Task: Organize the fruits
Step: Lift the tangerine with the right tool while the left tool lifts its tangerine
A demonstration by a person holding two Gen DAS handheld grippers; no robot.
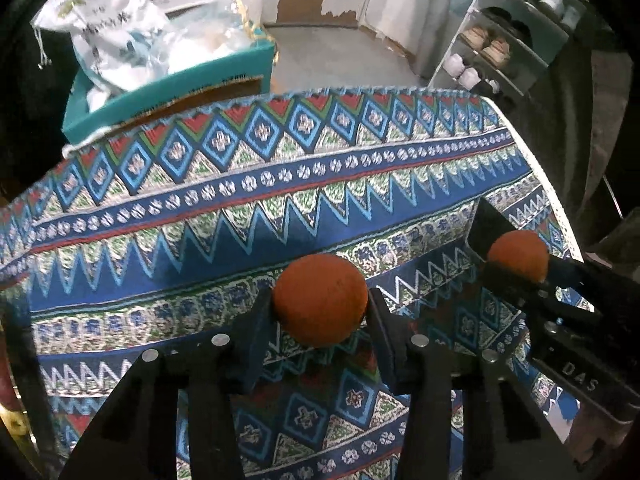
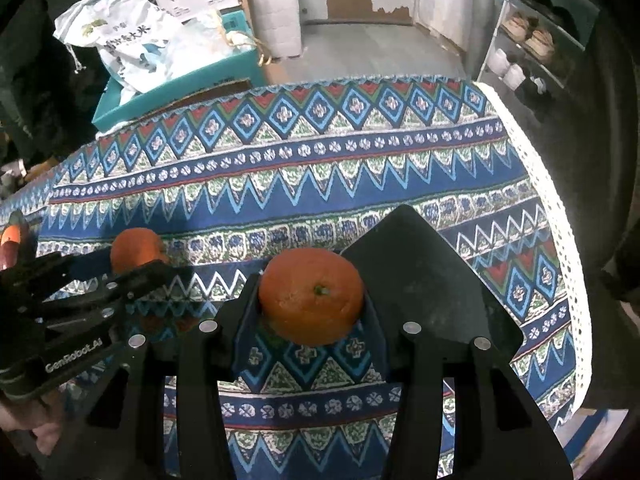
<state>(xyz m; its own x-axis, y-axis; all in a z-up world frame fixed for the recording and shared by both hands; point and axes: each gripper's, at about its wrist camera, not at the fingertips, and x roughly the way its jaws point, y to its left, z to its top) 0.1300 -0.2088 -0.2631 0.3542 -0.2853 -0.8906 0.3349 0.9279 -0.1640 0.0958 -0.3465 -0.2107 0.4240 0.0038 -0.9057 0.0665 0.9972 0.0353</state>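
Oranges sit in both claws above a worktop (image 1: 280, 184) draped in woven cloth, its surface banded with blue zigzags, diamonds and small white flower motifs, and edged on the right with white perforated lace.

In the left wrist view, the left claw (image 1: 320, 312) has its two black, flat-sided fingers closed against a round, matte, dimpled orange (image 1: 320, 300), one finger on each side of the fruit. To its right, the right claw (image 1: 516, 256) pinches a second orange (image 1: 518, 254), smaller in this view.

In the right wrist view, that second orange (image 2: 312, 296) shows a slightly flattened shape, pebbled skin and a small green stem scar facing the camera. The right claw (image 2: 312, 304) presses it between dark angular fingers; a broad black plate with a pointed tip (image 2: 424, 280) rises just right of the fruit. The left claw (image 2: 136, 264) appears at the left edge, shut around its orange (image 2: 136, 248).

Beyond the worktop's far edge stands a teal box (image 2: 176, 92) holding a crinkled white printed sack (image 2: 120, 40). A shoe rack (image 2: 536, 48) stands at the far right.
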